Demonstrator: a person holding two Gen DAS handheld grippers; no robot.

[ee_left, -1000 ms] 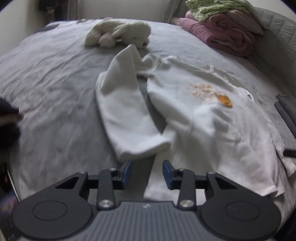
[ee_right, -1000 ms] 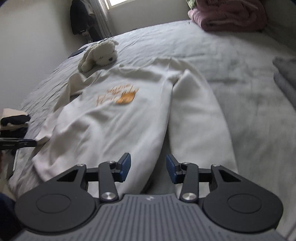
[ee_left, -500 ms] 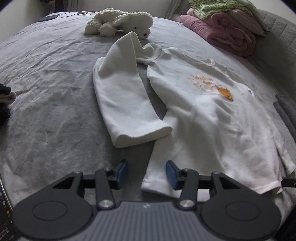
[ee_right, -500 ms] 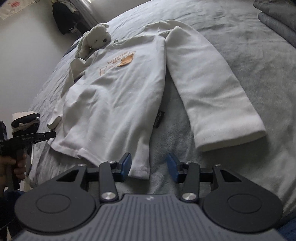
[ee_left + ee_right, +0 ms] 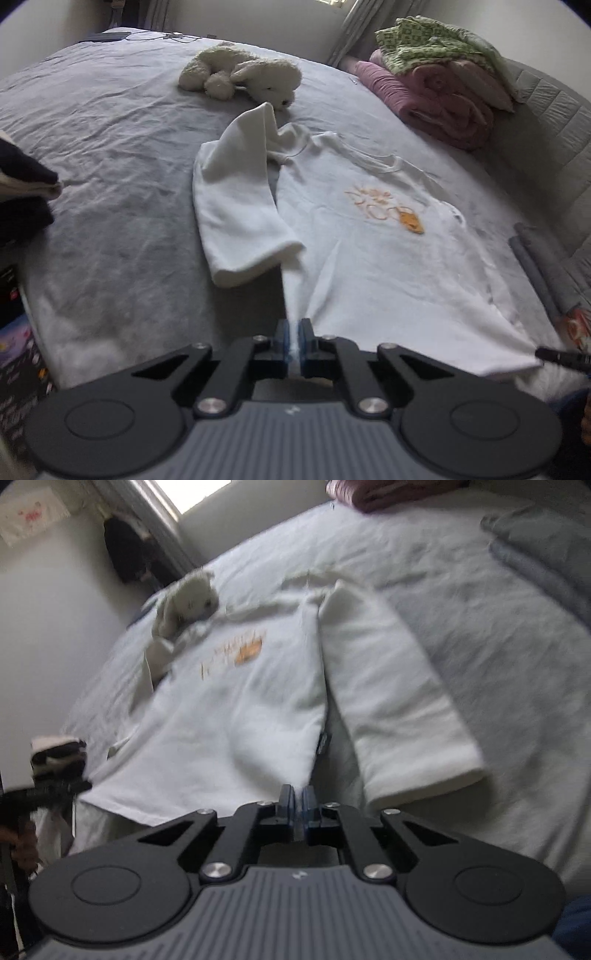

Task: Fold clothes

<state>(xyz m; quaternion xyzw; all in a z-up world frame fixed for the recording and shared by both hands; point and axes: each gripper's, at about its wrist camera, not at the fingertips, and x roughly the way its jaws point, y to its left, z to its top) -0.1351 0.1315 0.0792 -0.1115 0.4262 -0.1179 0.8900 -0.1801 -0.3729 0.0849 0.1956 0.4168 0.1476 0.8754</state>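
White shirt [image 5: 369, 258] on bed [image 5: 110, 221], hem corners clamped by left gripper [image 5: 294, 341] and right gripper [image 5: 297, 812]; collar lies straight ahead

Left gripper [image 5: 294, 341] clamped tight, white fabric pinched between the pads, pointing steeply down. Right gripper [image 5: 298, 812] also clamped on a fabric corner, angled down, frame blurred.

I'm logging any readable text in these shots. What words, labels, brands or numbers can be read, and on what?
None can be read.
White sweatshirt: orange chest print, too blurred to read.
Small dark side tag on the sweatshirt: too small.
Paper on the wall: red marks, illegible.
Printed item beside the bed: too blurred.
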